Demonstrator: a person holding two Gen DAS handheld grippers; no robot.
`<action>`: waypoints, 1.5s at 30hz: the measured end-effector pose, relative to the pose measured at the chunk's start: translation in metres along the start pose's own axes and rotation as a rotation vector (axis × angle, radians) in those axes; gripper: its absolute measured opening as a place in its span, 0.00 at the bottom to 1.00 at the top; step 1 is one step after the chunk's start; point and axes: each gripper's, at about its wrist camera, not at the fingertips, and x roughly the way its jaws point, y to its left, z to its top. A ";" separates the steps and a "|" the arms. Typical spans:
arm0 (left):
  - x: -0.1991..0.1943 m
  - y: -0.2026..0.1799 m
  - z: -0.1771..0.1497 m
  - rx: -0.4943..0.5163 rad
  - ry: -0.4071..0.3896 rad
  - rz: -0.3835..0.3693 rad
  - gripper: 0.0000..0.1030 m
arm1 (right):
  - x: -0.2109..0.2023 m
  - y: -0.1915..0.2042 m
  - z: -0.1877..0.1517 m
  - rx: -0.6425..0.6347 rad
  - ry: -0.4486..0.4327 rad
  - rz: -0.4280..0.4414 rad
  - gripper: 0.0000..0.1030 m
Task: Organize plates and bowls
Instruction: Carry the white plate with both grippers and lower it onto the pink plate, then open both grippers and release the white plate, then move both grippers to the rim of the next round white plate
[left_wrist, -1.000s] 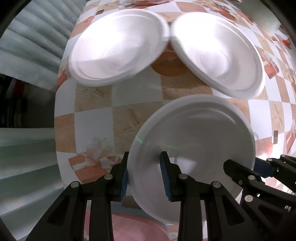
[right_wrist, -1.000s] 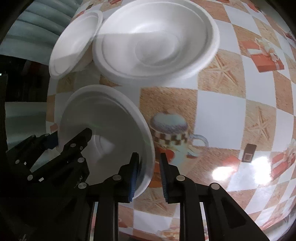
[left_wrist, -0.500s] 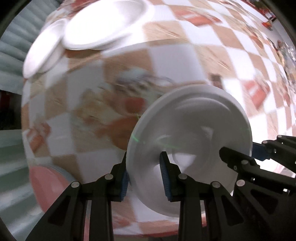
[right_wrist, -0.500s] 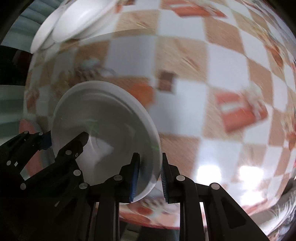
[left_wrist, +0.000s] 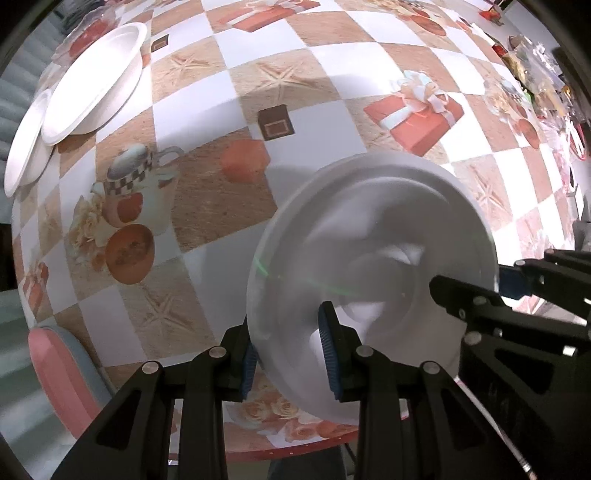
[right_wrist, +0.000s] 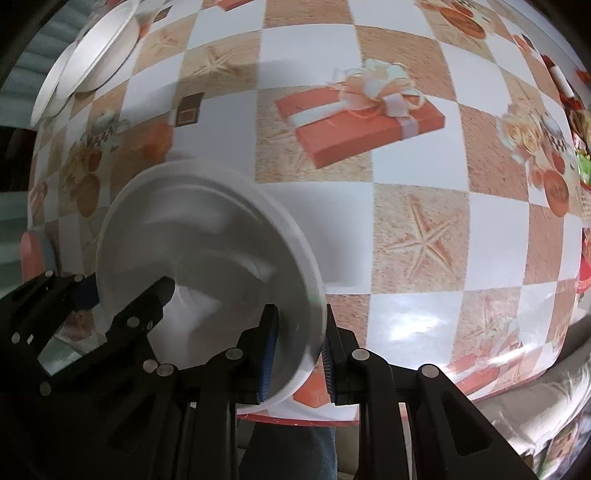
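A white foam bowl (left_wrist: 369, 273) hangs just over the checked tablecloth near the table's front edge, held from both sides. My left gripper (left_wrist: 288, 354) is shut on its left rim, one blue pad inside and one outside. My right gripper (right_wrist: 297, 354) is shut on the opposite rim of the bowl (right_wrist: 207, 266). Each gripper shows in the other's view, the right gripper (left_wrist: 498, 288) and the left gripper (right_wrist: 122, 306). Two more white foam dishes lie overlapping at the far left, the upper dish (left_wrist: 92, 81) and the lower dish (left_wrist: 26, 147).
The tablecloth (left_wrist: 332, 55) carries printed gift boxes, starfish and cups. A pink chair back (left_wrist: 55, 369) stands at the lower left corner. Small clutter (left_wrist: 535, 74) sits at the far right. A person's legs (right_wrist: 291, 450) show below the table edge.
Both grippers have carried the bowl sideways across the table, away from the two other dishes, which slid from close overhead to the far upper left. Both grips are unchanged.
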 end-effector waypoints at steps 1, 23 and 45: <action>0.002 0.003 0.000 -0.001 0.003 -0.004 0.38 | -0.001 -0.002 0.002 0.000 -0.005 0.003 0.23; -0.082 0.152 0.009 -0.369 -0.124 -0.012 0.78 | -0.116 -0.079 0.055 -0.018 -0.177 0.001 0.78; -0.047 0.248 0.084 -0.760 -0.191 0.018 0.78 | -0.090 0.057 0.192 -0.240 -0.208 0.028 0.78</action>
